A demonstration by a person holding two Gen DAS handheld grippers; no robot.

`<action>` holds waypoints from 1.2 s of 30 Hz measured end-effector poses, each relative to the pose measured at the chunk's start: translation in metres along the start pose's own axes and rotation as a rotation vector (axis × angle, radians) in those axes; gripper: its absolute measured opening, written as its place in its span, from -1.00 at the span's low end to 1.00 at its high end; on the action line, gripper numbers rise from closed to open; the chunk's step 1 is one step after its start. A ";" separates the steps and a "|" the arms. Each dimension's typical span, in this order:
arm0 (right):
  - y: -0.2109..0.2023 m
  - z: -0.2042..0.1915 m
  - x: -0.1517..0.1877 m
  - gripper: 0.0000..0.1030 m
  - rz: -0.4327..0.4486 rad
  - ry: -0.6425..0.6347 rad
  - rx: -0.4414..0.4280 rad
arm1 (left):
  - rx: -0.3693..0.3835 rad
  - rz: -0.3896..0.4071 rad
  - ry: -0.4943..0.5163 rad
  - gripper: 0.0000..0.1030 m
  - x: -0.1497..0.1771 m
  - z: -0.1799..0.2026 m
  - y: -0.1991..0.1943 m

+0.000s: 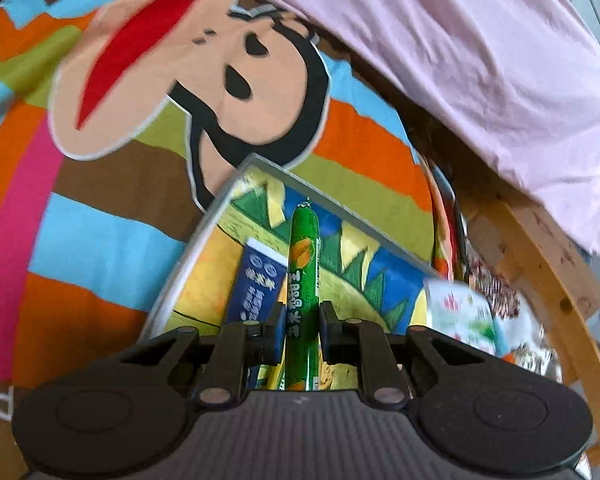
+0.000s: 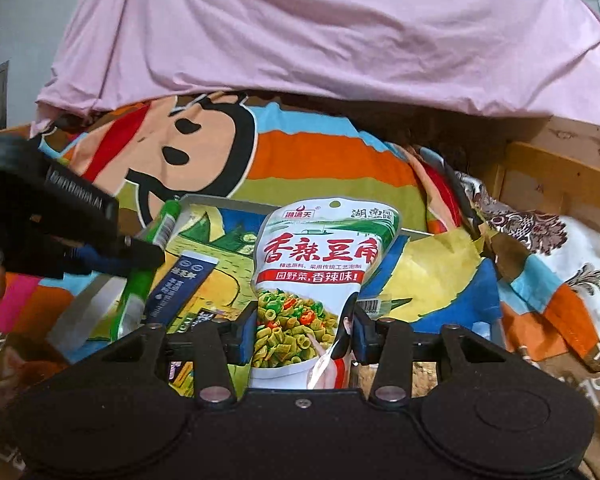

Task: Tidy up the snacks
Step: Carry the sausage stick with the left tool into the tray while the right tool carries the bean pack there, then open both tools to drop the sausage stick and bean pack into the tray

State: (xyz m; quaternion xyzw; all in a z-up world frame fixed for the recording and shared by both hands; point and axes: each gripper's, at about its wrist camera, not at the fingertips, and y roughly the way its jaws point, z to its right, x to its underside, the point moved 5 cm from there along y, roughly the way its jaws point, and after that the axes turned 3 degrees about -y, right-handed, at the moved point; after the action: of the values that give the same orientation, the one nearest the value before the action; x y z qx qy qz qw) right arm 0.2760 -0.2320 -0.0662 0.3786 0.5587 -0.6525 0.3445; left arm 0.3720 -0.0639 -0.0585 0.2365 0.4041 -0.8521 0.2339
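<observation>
My left gripper (image 1: pixel 299 330) is shut on a green sausage stick (image 1: pixel 303 276) and holds it over a tray with a colourful picture bottom (image 1: pixel 204 280). A dark blue snack packet (image 1: pixel 256 284) lies in the tray just left of the stick. My right gripper (image 2: pixel 306 330) is shut on a white and green bag of spicy beans (image 2: pixel 320 264), held upright above the tray (image 2: pixel 228 224). In the right wrist view the left gripper (image 2: pixel 140 252) shows at the left with the green stick (image 2: pixel 148 264), beside the blue packet (image 2: pixel 180 284).
The tray rests on a striped cartoon bedspread (image 1: pixel 100 220). A pink sheet (image 2: pixel 300 32) hangs behind it. A wooden bed frame (image 1: pixel 548 272) curves along the right. A patterned brown and white cloth (image 2: pixel 560 248) lies at the right.
</observation>
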 end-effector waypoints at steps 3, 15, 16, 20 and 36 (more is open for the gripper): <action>0.011 -0.003 0.004 -0.09 -0.020 -0.003 -0.003 | 0.002 -0.026 0.046 -0.64 0.009 0.000 0.011; 0.031 -0.017 0.020 -0.07 -0.078 -0.043 -0.026 | -0.073 -0.065 0.103 -0.64 0.025 -0.007 0.029; 0.032 -0.018 0.021 -0.06 -0.079 -0.046 -0.028 | -0.077 -0.070 0.102 -0.64 0.026 -0.008 0.030; 0.033 -0.021 0.023 -0.03 -0.087 -0.052 -0.031 | -0.084 -0.066 0.113 -0.64 0.028 -0.008 0.031; 0.012 -0.013 0.015 0.81 -0.096 -0.059 -0.002 | -0.060 -0.057 0.109 0.11 0.023 -0.005 0.023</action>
State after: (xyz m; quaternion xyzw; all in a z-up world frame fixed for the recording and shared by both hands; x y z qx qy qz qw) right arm 0.2810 -0.2212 -0.0863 0.3314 0.5664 -0.6788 0.3295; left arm 0.3686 -0.0778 -0.0882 0.2636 0.4481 -0.8319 0.1941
